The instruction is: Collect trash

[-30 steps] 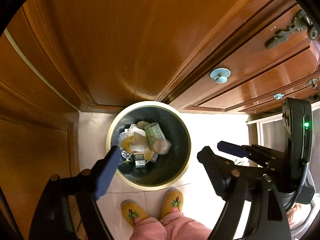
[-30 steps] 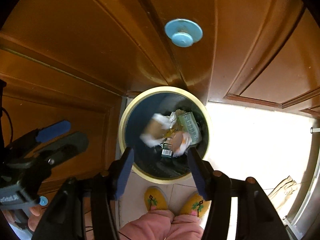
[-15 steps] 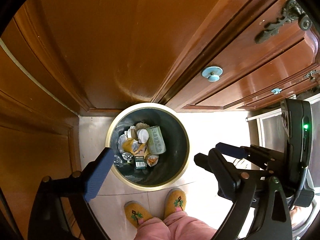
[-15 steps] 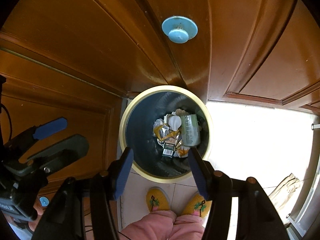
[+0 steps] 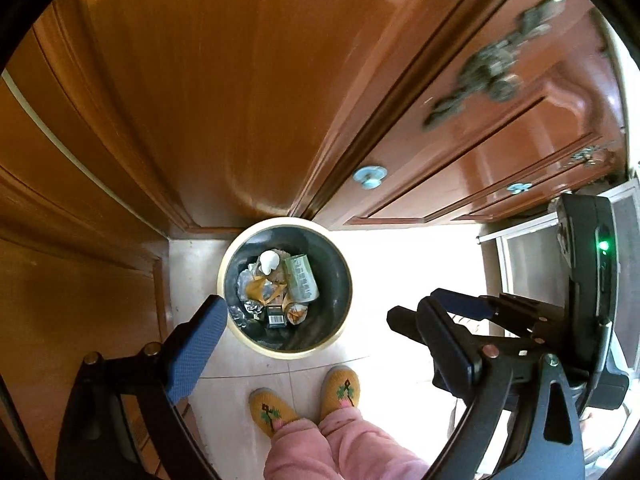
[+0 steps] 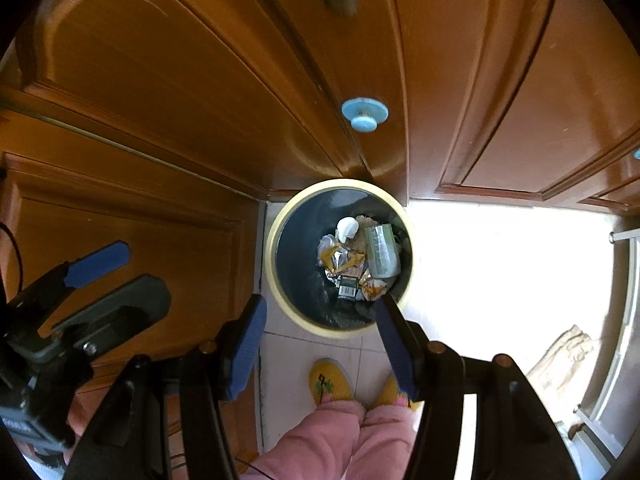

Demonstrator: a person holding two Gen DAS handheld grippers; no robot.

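Both tools point straight down at the bin [image 5: 286, 288], a round dark bucket with a pale yellow rim, standing on light floor tiles [image 5: 192, 264] against glossy brown wooden cabinet doors [image 5: 224, 92]. Inside lies the trash [image 6: 358, 258]: a greenish can, a white crumpled lump, shiny foil wrappers, a small barcoded pack. The left tool [image 5: 304, 332] hangs wide open, blue textured pads empty. The right tool [image 6: 320, 344] is spread apart too, holding nothing. Only the right view shows a crumpled brown bag [image 6: 564, 364] by the window frame; the left view alone catches the blurred ornate metal handle [image 5: 484, 76]. Yellow slippers [image 5: 304, 400] below.
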